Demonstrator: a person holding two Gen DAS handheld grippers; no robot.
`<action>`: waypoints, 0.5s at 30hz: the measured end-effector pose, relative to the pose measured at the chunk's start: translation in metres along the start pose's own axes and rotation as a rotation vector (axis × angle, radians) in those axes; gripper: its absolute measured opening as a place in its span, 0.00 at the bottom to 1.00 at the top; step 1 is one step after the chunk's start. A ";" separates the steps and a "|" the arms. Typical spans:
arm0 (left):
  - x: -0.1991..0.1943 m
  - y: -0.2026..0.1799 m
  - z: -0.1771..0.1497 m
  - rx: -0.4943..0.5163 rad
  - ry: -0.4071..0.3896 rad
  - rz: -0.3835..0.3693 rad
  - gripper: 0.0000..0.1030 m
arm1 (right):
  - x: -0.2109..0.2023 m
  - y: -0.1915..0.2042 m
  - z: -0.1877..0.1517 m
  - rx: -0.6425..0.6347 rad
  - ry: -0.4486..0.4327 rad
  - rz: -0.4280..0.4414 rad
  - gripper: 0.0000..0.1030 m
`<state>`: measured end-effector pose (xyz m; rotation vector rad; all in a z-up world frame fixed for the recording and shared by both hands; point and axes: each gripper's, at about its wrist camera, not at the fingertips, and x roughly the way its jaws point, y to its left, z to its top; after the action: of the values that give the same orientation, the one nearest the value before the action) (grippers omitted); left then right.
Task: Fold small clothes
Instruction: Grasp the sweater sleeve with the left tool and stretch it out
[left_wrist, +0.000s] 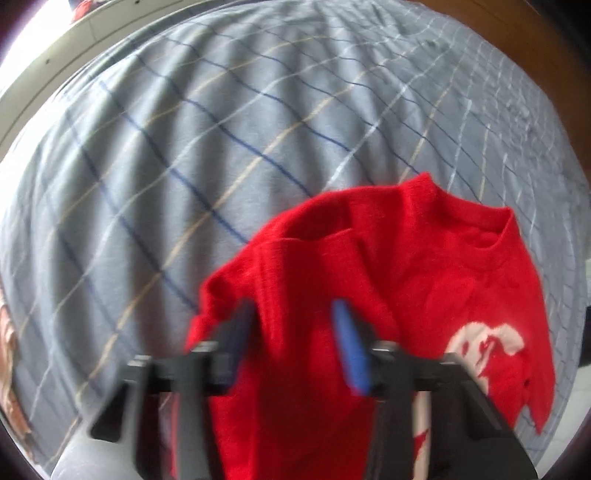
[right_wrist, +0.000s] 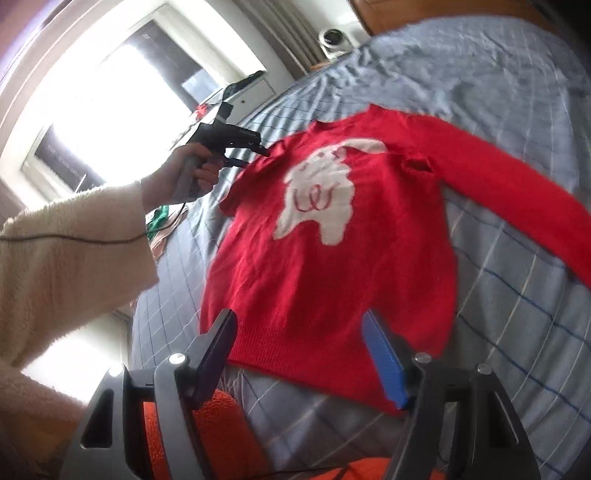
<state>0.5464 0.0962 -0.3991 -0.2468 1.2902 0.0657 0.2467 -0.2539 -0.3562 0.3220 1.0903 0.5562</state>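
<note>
Though the left view is blurry, the red sweater (left_wrist: 388, 295) fills the left claw (left_wrist: 295, 332), wide apart | right claw (right_wrist: 303, 350) wide apart over its hem, holding nothing | sweater on checked bedsheet (right_wrist: 517, 314).

Left tongs (left_wrist: 295, 332) and right tongs (right_wrist: 299, 354) both gape wide

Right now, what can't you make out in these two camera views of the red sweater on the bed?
- Red sweater: left wrist view hides its hem behind the left tool; the picture is blurred.
- White motif: left wrist view shows only part, cut off by the tool body.
- One sleeve: right wrist view's right edge cuts it off.
- Left tool's grip: small in the right wrist view, so contact at the shoulder is unclear.
</note>
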 end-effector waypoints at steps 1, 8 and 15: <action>-0.003 -0.002 -0.001 0.006 -0.013 -0.007 0.07 | 0.002 -0.007 0.000 0.029 0.009 -0.006 0.68; -0.091 0.066 -0.030 -0.248 -0.259 -0.059 0.06 | 0.005 -0.022 0.006 0.102 0.026 -0.019 0.68; -0.166 0.196 -0.137 -0.599 -0.411 0.152 0.06 | 0.000 -0.007 0.006 0.035 0.007 -0.016 0.68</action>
<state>0.3348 0.2721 -0.3034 -0.6124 0.8496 0.6074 0.2537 -0.2595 -0.3576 0.3418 1.1092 0.5254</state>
